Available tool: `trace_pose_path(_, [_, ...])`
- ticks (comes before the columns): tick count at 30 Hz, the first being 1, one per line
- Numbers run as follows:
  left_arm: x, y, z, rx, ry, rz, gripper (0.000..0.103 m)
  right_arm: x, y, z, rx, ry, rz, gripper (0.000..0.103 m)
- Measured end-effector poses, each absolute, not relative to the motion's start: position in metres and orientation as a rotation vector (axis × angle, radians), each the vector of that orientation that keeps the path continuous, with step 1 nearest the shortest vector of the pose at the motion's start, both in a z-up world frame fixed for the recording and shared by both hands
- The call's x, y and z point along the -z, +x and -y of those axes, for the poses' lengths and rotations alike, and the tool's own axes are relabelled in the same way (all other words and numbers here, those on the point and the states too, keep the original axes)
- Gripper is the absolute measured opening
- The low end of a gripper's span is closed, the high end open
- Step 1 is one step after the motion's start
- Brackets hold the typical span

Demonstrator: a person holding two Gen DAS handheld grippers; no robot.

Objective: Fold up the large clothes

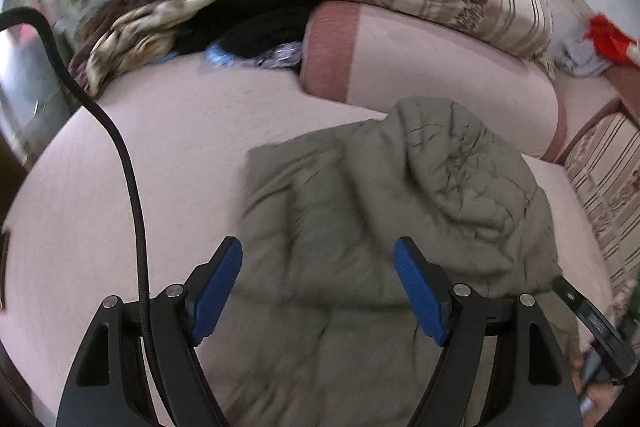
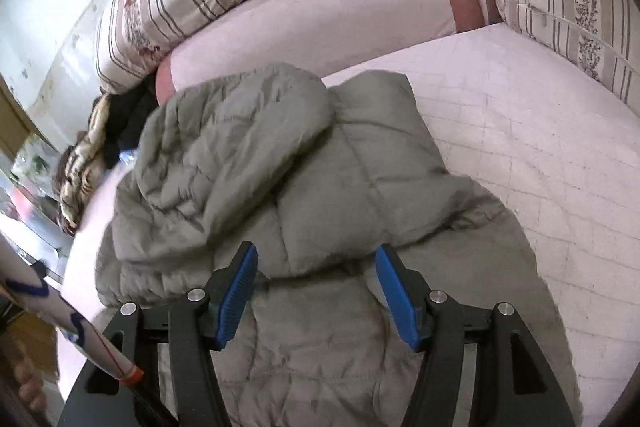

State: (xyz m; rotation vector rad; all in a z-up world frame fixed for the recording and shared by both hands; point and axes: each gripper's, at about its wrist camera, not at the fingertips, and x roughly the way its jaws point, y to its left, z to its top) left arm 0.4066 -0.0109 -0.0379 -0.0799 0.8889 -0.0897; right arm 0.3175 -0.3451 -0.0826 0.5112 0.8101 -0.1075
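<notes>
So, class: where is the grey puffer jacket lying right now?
The grey puffer jacket lies on the pink sofa seat, before the pink bolster, beneath both open grippers.

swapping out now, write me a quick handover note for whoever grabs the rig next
Left tool: open, holding nothing, above the near part of the jacket.
Right tool: open, holding nothing, also over the jacket.
The grey puffer jacket lies on the pink bed sheet, in front of the pink bolster. It is partly folded: the hood is flopped over the body and layers overlap, but the bundle is lumpy and uneven.
A pile of other clothes sits at the far left of the bed, apart from the jacket.
Left to do: probably grip the near edge, fold once more, and tidy the shape.
</notes>
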Motion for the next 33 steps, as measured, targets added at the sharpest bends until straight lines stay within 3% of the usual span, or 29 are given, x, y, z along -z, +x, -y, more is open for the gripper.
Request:
trace_pose_path(10, [0.125, 0.478, 0.091, 0.079, 0.053, -1.071, 0.070, 0.093, 0.318, 0.365, 0.135, 0.525, -0.854, 0.066])
trace_pose_path(14, [0.117, 0.469, 0.105, 0.083, 0.165, -1.044, 0.067, 0.097, 0.320, 0.371, 0.145, 0.530, -0.867, 0.067])
trace_pose_path(22, [0.066, 0.409, 0.031, 0.108, 0.008, -0.986, 0.065, 0.084, 0.302, 0.408, 0.222, 0.598, -0.819, 0.073])
trace_pose_path(33, [0.093, 0.318, -0.079, -0.025, -0.070, -1.048, 0.065, 0.097, 0.274, 0.437, 0.277, 0.674, -0.860, 0.075])
